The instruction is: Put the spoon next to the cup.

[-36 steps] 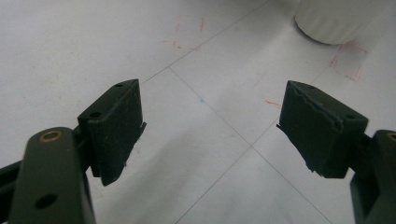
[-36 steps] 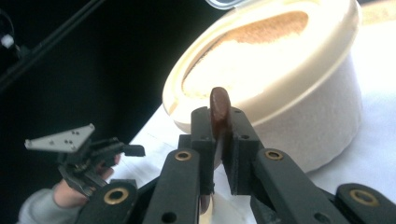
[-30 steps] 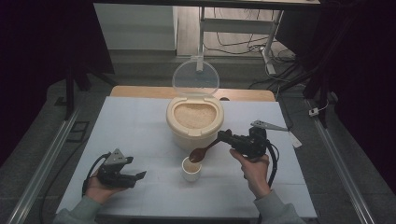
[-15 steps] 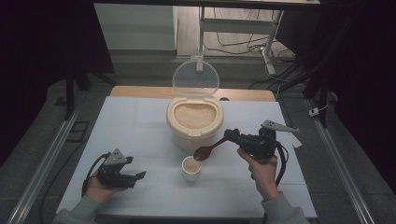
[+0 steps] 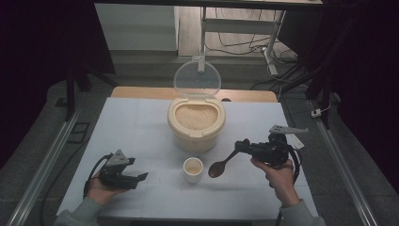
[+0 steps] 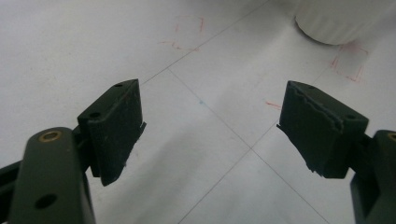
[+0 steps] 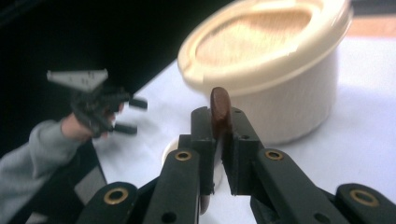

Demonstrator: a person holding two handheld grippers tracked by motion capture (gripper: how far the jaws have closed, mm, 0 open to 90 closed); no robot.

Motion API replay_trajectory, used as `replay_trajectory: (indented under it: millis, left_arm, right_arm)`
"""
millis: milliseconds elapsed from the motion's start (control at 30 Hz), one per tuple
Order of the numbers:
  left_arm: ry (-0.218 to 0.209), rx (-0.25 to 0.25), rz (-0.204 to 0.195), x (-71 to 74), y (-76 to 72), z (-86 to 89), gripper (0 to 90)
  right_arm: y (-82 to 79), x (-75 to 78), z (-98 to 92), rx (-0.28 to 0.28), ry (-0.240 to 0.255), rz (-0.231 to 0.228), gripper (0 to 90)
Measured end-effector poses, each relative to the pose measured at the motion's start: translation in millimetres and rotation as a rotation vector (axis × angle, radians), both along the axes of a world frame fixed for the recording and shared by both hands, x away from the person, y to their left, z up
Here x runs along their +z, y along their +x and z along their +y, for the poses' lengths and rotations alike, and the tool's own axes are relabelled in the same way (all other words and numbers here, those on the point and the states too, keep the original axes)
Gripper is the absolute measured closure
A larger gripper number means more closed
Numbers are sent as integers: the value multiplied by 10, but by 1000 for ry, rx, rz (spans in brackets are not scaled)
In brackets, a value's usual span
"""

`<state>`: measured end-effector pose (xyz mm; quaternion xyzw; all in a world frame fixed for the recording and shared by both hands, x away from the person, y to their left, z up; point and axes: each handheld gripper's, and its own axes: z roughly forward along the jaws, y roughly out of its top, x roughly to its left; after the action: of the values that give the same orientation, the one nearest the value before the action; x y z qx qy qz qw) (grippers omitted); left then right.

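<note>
Swung rightward off the cup (image 5: 193, 169), spoon (image 5: 222, 164) clamped by handle in right gripper (image 5: 241, 146) (light, stiff, slippery); left gripper (image 5: 141, 177) agape.

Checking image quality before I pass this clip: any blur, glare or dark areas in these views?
High view: dim, surroundings near black, table evenly lit. Left gripper view: jaws sharp, white cup washed out. Right gripper view: container soft and overexposed, left gripper blurred, spoon and right gripper fairly sharp.
</note>
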<state>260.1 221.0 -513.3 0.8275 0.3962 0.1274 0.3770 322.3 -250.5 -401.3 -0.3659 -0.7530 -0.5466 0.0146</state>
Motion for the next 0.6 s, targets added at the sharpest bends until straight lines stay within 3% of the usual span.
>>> replay_trajectory:
  millis: [300, 433, 533, 600]
  left_arm:
    - [9, -11, 1, -3, 22, -28, 213]
    - [4, -14, -2, 5, 20, -27, 214]
    - [10, -18, 1, -1, 22, -30, 214]
    - [11, -19, 0, 0, 20, -31, 214]
  right_arm:
    - [58, -177, 157, 137, -110, 132, 829]
    - [88, -256, 246, 167, -159, 183, 829]
    - [128, -308, 305, 174, -196, 196, 828]
    - [160, -334, 331, 174, -195, 204, 828]
